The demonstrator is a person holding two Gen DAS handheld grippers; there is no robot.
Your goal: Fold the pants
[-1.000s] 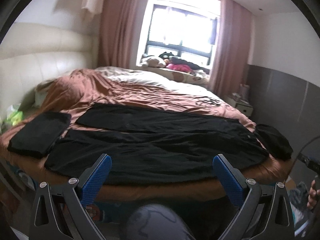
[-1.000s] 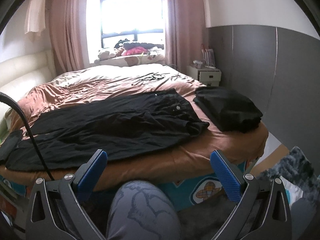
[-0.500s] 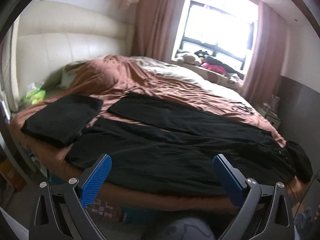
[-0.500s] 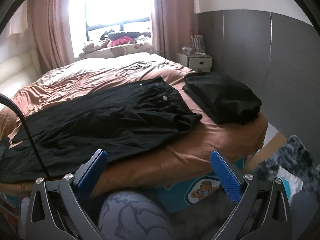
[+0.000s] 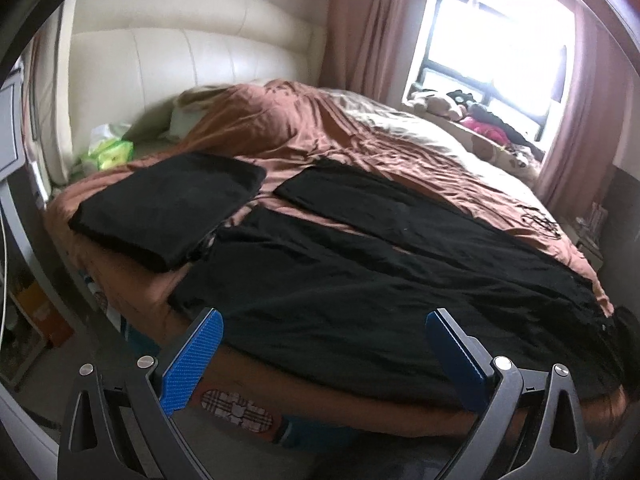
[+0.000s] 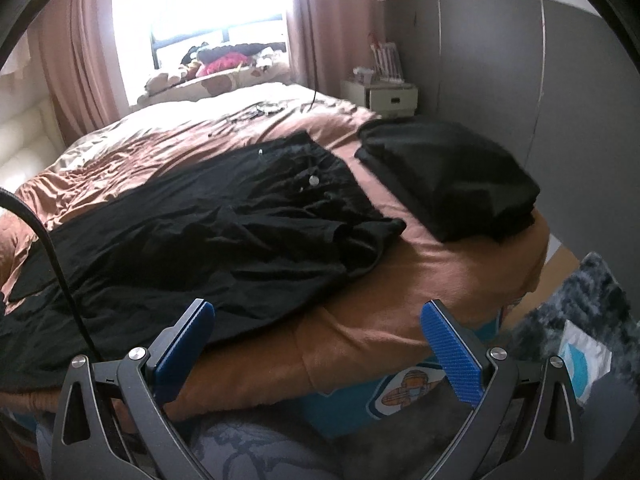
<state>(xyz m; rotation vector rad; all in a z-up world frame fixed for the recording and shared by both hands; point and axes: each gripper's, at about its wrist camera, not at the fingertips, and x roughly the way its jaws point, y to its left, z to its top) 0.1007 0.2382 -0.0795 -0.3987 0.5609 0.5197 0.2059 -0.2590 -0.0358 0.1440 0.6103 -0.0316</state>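
Note:
Black pants (image 5: 372,264) lie spread flat across a brown bedspread (image 5: 304,128), legs toward the headboard at the left, waist at the right. In the right wrist view the pants (image 6: 208,232) show a rumpled waistband with a white button (image 6: 313,179). My left gripper (image 5: 324,354) hangs open just off the bed's near edge, by the leg ends, with nothing between its blue pads (image 5: 192,364). Near the waist end my right gripper (image 6: 318,350) is open and empty too, over the bed's near edge.
A folded black garment (image 5: 168,204) lies left of the leg ends. Another folded black pile (image 6: 448,176) sits right of the waist. Cream headboard (image 5: 180,60), window with pink curtains (image 6: 328,20), a nightstand (image 6: 380,94), grey wall panels. A cable (image 6: 52,256) hangs at the left.
Both grippers have moved closer to the bed. The left view has swung left toward the leg ends and headboard; the right view has drawn in on the waist end.

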